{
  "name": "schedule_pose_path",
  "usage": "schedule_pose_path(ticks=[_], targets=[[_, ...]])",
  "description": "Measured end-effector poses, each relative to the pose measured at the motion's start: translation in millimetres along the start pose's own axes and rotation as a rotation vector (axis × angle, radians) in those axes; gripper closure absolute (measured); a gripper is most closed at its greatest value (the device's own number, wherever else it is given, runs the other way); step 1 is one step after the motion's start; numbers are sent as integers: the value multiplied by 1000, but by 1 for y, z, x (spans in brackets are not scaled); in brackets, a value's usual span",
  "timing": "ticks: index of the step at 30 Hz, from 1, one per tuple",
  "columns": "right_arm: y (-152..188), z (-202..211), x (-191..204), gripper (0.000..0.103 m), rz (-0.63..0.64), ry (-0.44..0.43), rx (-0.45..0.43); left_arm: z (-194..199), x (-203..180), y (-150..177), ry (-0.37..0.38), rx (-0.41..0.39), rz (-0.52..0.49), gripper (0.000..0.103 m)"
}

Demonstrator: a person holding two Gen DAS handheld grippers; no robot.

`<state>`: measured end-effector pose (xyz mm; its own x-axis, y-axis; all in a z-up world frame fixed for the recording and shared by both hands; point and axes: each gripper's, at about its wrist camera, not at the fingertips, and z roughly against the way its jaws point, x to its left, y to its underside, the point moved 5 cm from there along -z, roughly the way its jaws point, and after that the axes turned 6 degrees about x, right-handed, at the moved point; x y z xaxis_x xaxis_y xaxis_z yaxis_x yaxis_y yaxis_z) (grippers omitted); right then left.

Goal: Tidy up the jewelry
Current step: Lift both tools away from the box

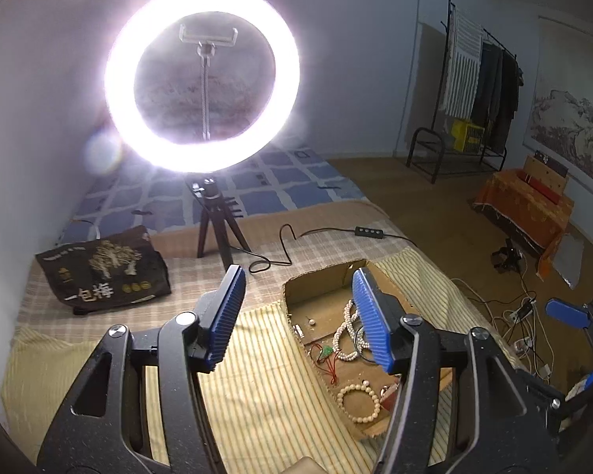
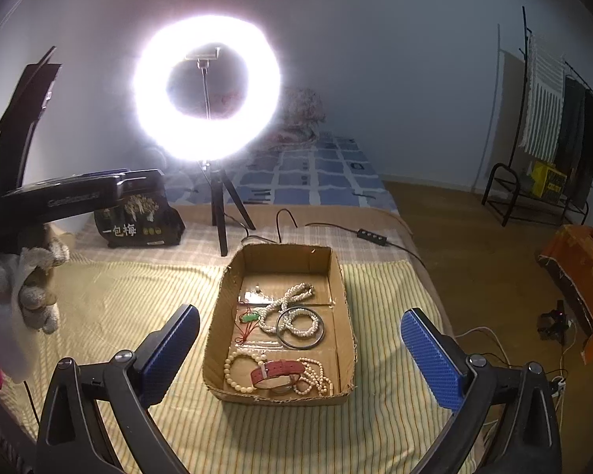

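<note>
Nearest, the right gripper (image 2: 300, 349) stands wide and empty above the striped cloth (image 2: 118, 296), and the left gripper (image 1: 298, 320) is partly spread, nothing between its pads. Just beyond, the cardboard tray (image 2: 338, 276) holds the jewelry: red strap (image 2: 274, 371), bead bracelet (image 2: 237, 371), dark bangle (image 2: 300, 326), pearl strand (image 2: 292, 296). Overlapping strands could snag and drag neighbours out, and the far ring light (image 2: 207, 87) glares, hiding fine chains.

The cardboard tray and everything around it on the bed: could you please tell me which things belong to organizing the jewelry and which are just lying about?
Belongs to the job:
cardboard tray
pearl necklace
black bangle
red strap
cream bead bracelet
green pendant

Just lying about:
ring light
black bag
clothes rack
cable switch
</note>
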<state>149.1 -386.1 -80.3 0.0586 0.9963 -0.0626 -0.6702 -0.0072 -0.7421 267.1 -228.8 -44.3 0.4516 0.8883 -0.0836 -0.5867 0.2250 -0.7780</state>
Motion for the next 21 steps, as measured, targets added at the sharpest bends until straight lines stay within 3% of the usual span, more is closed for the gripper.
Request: schedule_pose_path(ticks=[9,18,21], targets=[[-4,43,7,0,-15,43,-41,58,6,12,3,-23,20,25],[-5,77,14,0,-57,83,-78,111,9,34,-25,-40,3,22],[-3,84,19,0,-69,96,-95,126,11,43,-31,-50,9,17]])
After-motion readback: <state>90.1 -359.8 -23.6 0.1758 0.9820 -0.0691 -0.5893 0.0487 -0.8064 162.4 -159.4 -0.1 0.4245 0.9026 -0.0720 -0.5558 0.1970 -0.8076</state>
